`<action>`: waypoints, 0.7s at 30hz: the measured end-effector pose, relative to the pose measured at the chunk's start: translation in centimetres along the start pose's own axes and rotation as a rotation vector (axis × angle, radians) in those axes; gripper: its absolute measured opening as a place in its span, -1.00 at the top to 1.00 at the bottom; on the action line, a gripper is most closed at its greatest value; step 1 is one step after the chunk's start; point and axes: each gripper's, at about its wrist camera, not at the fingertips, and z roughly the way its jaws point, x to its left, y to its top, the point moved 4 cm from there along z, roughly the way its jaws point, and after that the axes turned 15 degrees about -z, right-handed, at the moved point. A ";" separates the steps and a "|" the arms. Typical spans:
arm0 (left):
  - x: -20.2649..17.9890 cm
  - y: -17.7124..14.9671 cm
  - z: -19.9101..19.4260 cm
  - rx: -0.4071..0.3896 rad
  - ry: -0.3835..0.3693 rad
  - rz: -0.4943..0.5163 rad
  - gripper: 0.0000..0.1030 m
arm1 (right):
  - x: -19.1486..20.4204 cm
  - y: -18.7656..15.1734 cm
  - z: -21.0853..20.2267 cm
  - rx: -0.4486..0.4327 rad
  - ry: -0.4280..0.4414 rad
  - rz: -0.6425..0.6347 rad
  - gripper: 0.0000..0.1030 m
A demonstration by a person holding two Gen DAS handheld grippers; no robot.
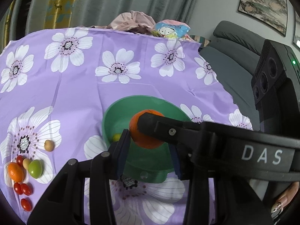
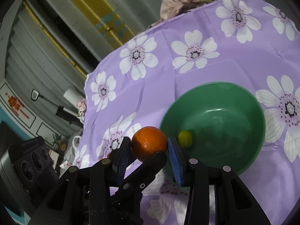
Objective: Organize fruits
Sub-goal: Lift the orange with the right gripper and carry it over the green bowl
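Orange (image 2: 149, 142) is a firm round fruit with a waxy, pebbled skin, so it wants to roll and squirt out if I pinch off-centre; the grip belongs across the widest part, pads flat on opposite sides, modest squeeze since it should bruise before it breaks. That is how my right gripper (image 2: 150, 144) has it now: jaws part-way spread, blue pads (image 2: 174, 159) tight against both sides of the orange, fruit held in the air just short of the green bowl (image 2: 258, 116), near its rim. In the left wrist view the same orange sits over the bowl's near side with the right gripper's black finger lying across it. My left gripper (image 1: 148, 150) is also only partly spread, and its pads bracket the orange in that view; I think the left pad touches the skin, but the right one is hidden behind the other tool, so I can't tell if it actually clamps anything. One small yellow fruit (image 2: 185, 138) already lies in the bowl. The rest sits well apart on the purple flowered cloth (image 1: 84, 97): small orange one (image 1: 16, 171), green one (image 1: 35, 168), red tomatoes (image 1: 23, 188), two tan ones (image 1: 49, 145). Those are light and small and probably need a gentler pinch.
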 end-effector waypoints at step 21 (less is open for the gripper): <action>-0.7 -0.1 5.3 0.124 -0.031 -0.008 0.22 | -5.1 -0.4 1.4 0.045 -0.057 0.121 0.16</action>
